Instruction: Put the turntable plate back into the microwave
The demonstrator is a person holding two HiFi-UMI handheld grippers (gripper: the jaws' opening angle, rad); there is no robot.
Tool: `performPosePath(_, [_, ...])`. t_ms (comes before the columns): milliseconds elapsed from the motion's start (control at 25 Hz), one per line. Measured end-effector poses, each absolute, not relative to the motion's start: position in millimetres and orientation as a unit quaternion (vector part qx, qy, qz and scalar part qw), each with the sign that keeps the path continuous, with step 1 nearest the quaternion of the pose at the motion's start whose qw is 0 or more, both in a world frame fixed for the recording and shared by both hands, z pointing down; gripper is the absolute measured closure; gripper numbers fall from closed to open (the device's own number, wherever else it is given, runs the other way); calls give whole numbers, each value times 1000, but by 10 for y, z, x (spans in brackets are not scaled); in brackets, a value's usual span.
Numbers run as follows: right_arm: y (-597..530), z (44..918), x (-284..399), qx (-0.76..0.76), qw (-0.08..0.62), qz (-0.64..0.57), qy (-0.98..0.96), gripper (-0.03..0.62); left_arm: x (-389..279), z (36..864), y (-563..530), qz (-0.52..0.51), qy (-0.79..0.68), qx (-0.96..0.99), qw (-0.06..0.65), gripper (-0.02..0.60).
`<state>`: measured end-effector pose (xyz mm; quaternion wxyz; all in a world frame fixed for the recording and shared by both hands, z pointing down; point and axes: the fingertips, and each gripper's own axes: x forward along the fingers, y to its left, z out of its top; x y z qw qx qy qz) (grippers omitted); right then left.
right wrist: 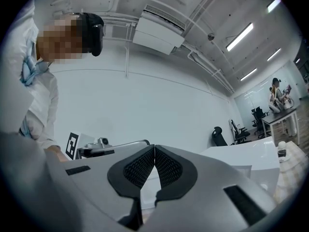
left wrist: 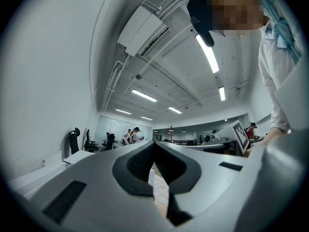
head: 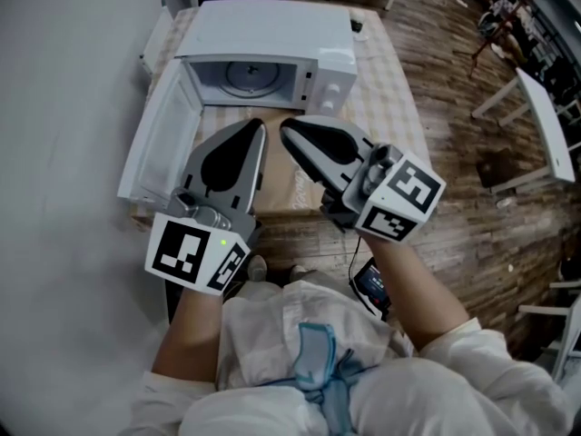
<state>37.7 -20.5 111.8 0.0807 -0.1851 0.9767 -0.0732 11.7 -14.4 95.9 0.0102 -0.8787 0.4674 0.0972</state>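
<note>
Turntable plate (head: 247, 78) is inside the microwave (head: 272, 25), lying flat on the cavity floor and roughly centred. The microwave sits at the far edge of the counter (head: 388, 89), toward the far-left corner. Its door (head: 163, 143) is swung wide open to the left, out over the counter's left edge.

Both your claws are outside the cavity, over the near half of the counter, with tips aimed at the microwave's mouth. The plate lies ahead of and beyond both tips, with no contact.

Your left claw (head: 258, 127) stops just short of the mouth's lower lip. Your right claw (head: 285, 127) sits beside it. The two tips are near one another, but I can't tell from the head view whether they touch.

Left claw: clenched. Its ribbed pads meet at the tip with nothing between them. Only the checked counter cloth shows through the gap lower down.

Right claw: clenched too, pads pressed together, empty.

Neither claw touches the plate, the door or the microwave housing as far as the head view shows. The marker cubes (head: 195, 252) sit back at your hands, near the counter's near edge.
</note>
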Motion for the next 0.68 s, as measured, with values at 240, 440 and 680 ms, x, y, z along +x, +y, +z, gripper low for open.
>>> performPosePath(240, [-213, 1137, 395, -183, 82, -81, 976, 562, 106, 976, -127, 97, 468, -878, 9, 581])
performPosePath(440, [-204, 1136, 393, -180, 80, -82, 977, 562, 99, 991, -112, 95, 468, -879, 7, 581])
performPosePath(680, [-239, 1158, 361, -180, 76, -86, 977, 562, 60, 989, -160, 96, 467, -879, 6, 581])
